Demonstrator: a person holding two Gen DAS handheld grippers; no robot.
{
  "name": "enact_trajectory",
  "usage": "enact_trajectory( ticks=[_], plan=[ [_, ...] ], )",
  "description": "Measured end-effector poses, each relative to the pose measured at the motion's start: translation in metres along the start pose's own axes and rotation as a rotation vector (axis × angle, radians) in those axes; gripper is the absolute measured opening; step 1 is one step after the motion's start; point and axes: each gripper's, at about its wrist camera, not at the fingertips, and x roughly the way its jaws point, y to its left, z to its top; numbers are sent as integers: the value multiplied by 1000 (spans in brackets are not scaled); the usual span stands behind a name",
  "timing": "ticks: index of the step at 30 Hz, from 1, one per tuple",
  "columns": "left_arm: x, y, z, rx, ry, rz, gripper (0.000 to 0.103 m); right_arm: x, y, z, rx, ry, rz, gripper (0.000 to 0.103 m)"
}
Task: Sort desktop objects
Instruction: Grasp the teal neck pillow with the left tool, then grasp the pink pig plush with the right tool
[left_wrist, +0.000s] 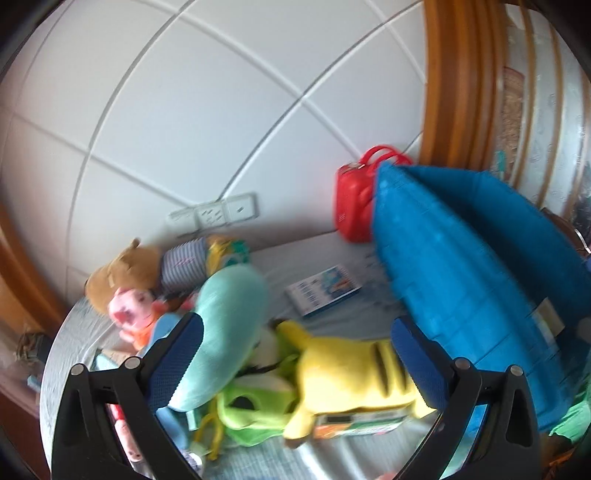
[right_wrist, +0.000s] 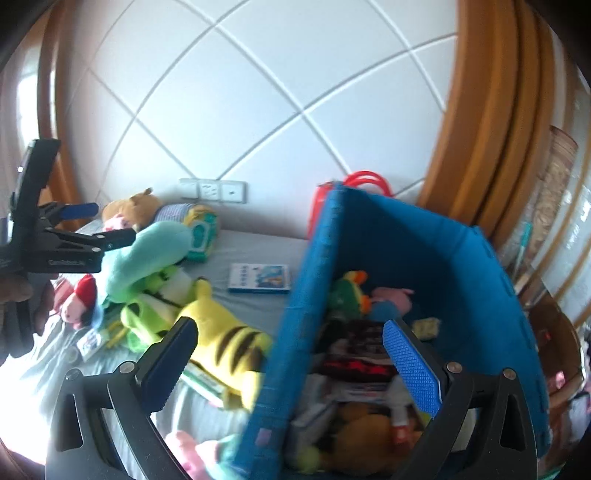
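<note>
A blue fabric bin (right_wrist: 436, 240) stands at the right, holding several plush toys and packets (right_wrist: 354, 362); it also shows in the left wrist view (left_wrist: 461, 266). My right gripper (right_wrist: 291, 350) is open and empty, straddling the bin's near wall. My left gripper (left_wrist: 295, 347) is open and empty, above a yellow striped plush (left_wrist: 351, 373), a green plush (left_wrist: 251, 406) and a teal plush (left_wrist: 225, 317). In the right wrist view the left gripper (right_wrist: 96, 223) hovers over the teal plush (right_wrist: 147, 251) and the yellow plush (right_wrist: 225, 343) lies beside the bin.
A brown bear plush (left_wrist: 122, 273), a pink plush (left_wrist: 129, 310), a blue-white card box (left_wrist: 325, 290) and a flat green packet (left_wrist: 362, 424) lie on the grey tabletop (left_wrist: 295, 254). A red toy case (left_wrist: 354, 199) stands behind the bin by the quilted wall.
</note>
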Motion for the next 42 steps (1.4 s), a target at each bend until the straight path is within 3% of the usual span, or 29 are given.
enact_trajectory(
  ticks=[8,12,16,23,24,27,30,33,42],
  plan=[
    [46,60,-26,66,69,36,103,25,68,-12,-1,76,50,102],
    [81,65,-35,180,98,19,103,35,88,-27,12,128,56,102],
    [115,59,-43,301,115,52,103,40,93,-39,45,170,38,102],
    [163,57,-55,366,160,115,103,46,106,-69,66,246,27,102],
    [164,57,-56,367,153,123,99,47,108,-73,68,255,27,102],
    [160,59,-56,344,135,124,78,48,112,-88,68,280,27,102],
    [151,62,-55,315,121,121,65,49,114,-104,71,301,36,102],
    [134,69,-53,278,98,124,59,48,115,-120,81,312,45,102],
    [42,92,-45,189,-48,105,53,71,120,-180,96,408,65,102]
  ],
)
